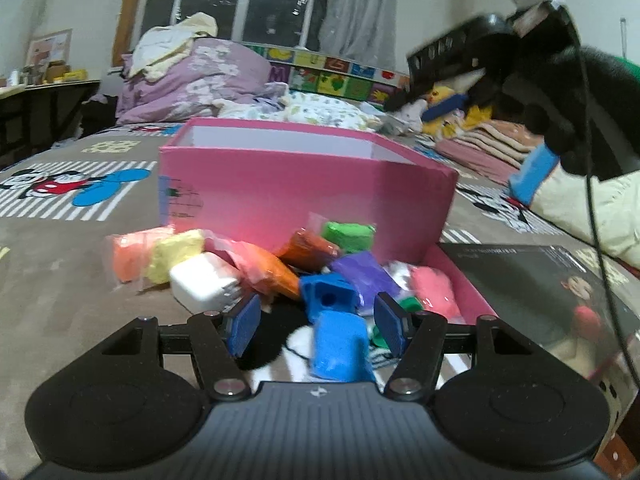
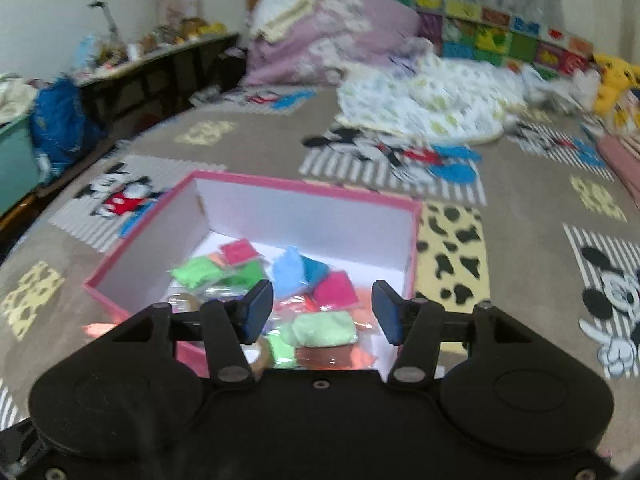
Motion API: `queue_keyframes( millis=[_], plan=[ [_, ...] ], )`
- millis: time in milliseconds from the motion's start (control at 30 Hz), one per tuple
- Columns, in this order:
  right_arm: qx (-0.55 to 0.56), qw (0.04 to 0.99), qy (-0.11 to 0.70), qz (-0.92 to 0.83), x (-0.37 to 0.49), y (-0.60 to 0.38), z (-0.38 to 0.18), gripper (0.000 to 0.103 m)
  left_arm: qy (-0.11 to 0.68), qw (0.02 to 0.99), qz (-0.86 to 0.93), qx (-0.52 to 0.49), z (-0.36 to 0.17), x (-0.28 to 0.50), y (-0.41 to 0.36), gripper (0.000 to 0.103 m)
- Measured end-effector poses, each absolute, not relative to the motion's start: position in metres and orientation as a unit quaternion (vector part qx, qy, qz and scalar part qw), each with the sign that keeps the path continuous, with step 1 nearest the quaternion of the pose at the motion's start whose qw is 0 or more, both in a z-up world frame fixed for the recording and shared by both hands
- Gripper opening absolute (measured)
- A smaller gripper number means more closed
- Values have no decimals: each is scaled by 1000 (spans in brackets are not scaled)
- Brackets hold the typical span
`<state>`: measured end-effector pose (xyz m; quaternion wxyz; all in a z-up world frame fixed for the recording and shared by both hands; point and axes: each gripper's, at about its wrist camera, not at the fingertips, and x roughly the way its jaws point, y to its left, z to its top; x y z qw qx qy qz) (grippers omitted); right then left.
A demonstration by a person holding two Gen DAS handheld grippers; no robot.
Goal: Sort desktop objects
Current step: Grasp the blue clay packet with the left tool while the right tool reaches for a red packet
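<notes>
- It was a home bedroom, a lived-in one with a child's things about
- A wide bed point(image 2: 256, 152) filled both views, its grey-brown cover printed with cartoon mice
- A heaped lilac floral duvet point(image 1: 192, 76) lay at eleven o'clock in the left wrist view, pale clothes piled on top
- A padded rail of bright picture tiles point(image 1: 340, 74) ran along the far edge at one o'clock
- A yellow plush toy point(image 2: 612, 80) sat at two o'clock in the right wrist view
- A cluttered dark shelf unit point(image 2: 160, 68) stood by the wall at ten o'clock
- A curtained window point(image 1: 248, 0) was at twelve o'clock in the left wrist view
</notes>
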<state>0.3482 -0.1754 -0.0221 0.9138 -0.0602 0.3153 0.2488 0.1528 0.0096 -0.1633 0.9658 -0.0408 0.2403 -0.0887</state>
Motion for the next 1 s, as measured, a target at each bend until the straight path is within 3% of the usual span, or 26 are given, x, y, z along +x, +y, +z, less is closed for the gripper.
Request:
queue_keyframes(
  millis=[167, 367, 633, 700, 800, 1000],
  plan=[
    [-82, 889, 282, 352, 323, -178, -12, 55, 249, 963, -102, -6, -169, 155, -3, 61],
    [-132, 825, 324, 444, 304, -175, -27, 56, 259, 959, -107, 28, -173, 157, -11, 61],
    [-332, 746, 359, 453, 272, -156, -80, 56, 271, 952, -115, 80, -182, 159, -27, 61],
    [-377, 727, 360, 447, 267, -153, -93, 57, 284, 949, -111, 79, -185, 164, -26, 50],
    [-423, 714, 354, 431, 265, -148, -108, 61, 295, 947, -104, 75, -185, 168, -21, 40],
    [-454, 708, 349, 414, 270, -137, -124, 65, 300, 947, -96, 66, -181, 167, -9, 39]
  ],
)
